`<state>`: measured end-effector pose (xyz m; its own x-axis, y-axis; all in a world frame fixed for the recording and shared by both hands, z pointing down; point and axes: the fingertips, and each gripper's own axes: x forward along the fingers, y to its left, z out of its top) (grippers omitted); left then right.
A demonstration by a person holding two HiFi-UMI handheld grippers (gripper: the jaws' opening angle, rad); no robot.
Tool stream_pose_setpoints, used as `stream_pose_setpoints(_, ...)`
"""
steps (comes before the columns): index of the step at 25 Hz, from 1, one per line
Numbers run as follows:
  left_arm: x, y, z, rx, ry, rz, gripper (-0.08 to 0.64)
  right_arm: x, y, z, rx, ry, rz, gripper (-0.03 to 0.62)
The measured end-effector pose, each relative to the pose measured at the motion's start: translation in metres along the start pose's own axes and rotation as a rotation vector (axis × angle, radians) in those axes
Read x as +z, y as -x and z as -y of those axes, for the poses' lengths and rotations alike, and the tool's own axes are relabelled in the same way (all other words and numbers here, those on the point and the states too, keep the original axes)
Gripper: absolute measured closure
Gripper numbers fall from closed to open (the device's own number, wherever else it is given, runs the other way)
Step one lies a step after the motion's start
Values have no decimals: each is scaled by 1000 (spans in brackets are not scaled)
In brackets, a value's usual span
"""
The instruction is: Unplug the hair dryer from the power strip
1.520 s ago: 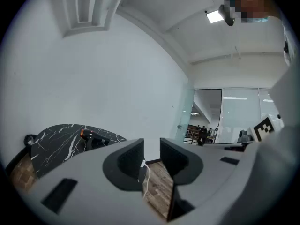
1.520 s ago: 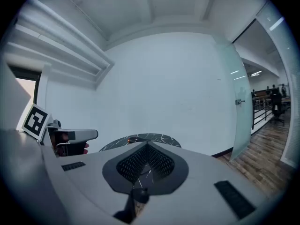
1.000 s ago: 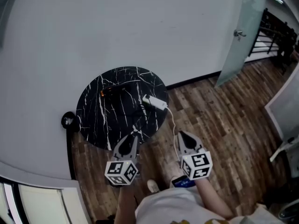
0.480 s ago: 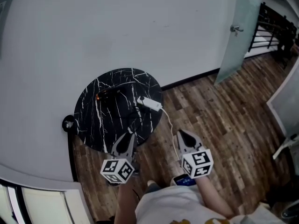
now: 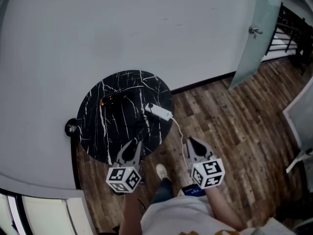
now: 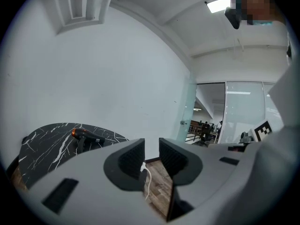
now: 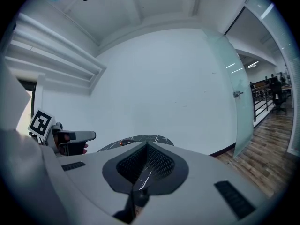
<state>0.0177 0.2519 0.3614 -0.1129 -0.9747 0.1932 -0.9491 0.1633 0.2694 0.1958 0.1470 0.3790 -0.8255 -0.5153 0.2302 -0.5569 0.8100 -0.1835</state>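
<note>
Both claws hang low in front of me, over the wood floor, and neither one touches anything. On the left claw the two jaws stand apart. They have just been closing a little, and nothing sits between them. On the right claw the jaws are pressed together with nothing in them. I can see one pale shoe on the floor between the two claws.

Just past the claw tips is the round black counter with white lines like cracks. The left claw points at its near edge. The right claw is off to the side of it, over bare floor.

The white power strip lies near the right edge of the counter. A white cord runs from it, off the counter and down by the right claw.

The hair dryer lies farther back on the counter, apart from the strip. It is dark with an orange end. Its plug is too small for me to see.

Behind the counter is a plain white wall. A glass door stands far off to the right.
</note>
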Motion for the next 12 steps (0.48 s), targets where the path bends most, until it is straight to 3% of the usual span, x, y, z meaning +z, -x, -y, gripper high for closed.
stream_pose_setpoints(12,24,-119,-85,-59,64,-20,463,14,-129,25,-37,47,-96,595)
